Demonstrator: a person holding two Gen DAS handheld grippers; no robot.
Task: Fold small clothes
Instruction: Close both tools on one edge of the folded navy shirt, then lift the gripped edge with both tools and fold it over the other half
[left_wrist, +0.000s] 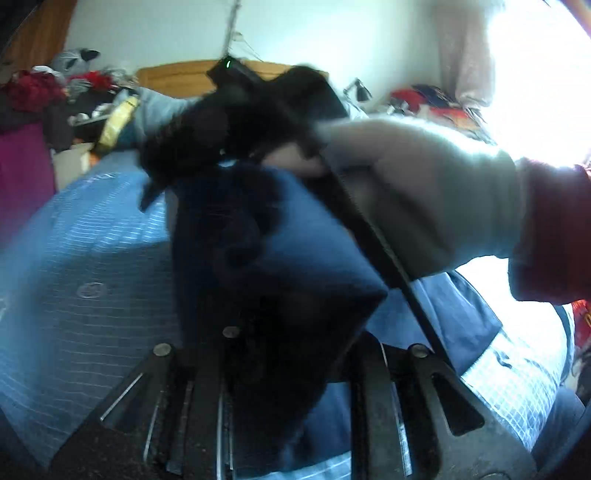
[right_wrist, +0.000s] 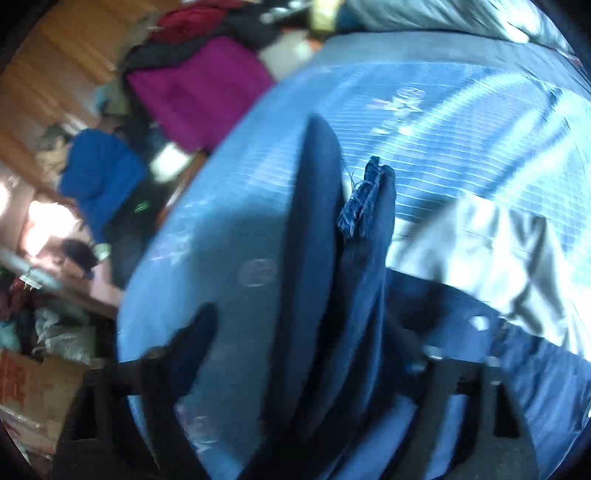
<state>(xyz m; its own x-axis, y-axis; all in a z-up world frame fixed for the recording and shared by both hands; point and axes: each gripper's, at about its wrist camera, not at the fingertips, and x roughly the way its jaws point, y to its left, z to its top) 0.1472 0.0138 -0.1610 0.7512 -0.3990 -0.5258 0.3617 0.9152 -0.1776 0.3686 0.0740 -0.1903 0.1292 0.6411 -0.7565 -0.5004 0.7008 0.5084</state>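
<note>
A dark navy garment (left_wrist: 295, 258) hangs above the bed, and my left gripper (left_wrist: 291, 343) is shut on it at the bottom of the left wrist view. A pale gloved hand (left_wrist: 424, 192) with a red sleeve holds my right gripper (left_wrist: 207, 129), blurred, just beyond the garment's upper edge. In the right wrist view the same navy garment (right_wrist: 362, 258) runs up between the fingers of my right gripper (right_wrist: 306, 317), with a frayed denim-like edge at its top. The left finger (right_wrist: 195, 332) stands apart from the fabric, so the jaws are open around it.
The bed (left_wrist: 81, 258) has a blue checked cover and a wooden headboard (left_wrist: 177, 77). A white cloth (right_wrist: 480, 251) lies on the cover. Piles of clothes (left_wrist: 33, 92), a magenta one (right_wrist: 199, 92) and a cardboard box (right_wrist: 29, 387) crowd the floor beside the bed.
</note>
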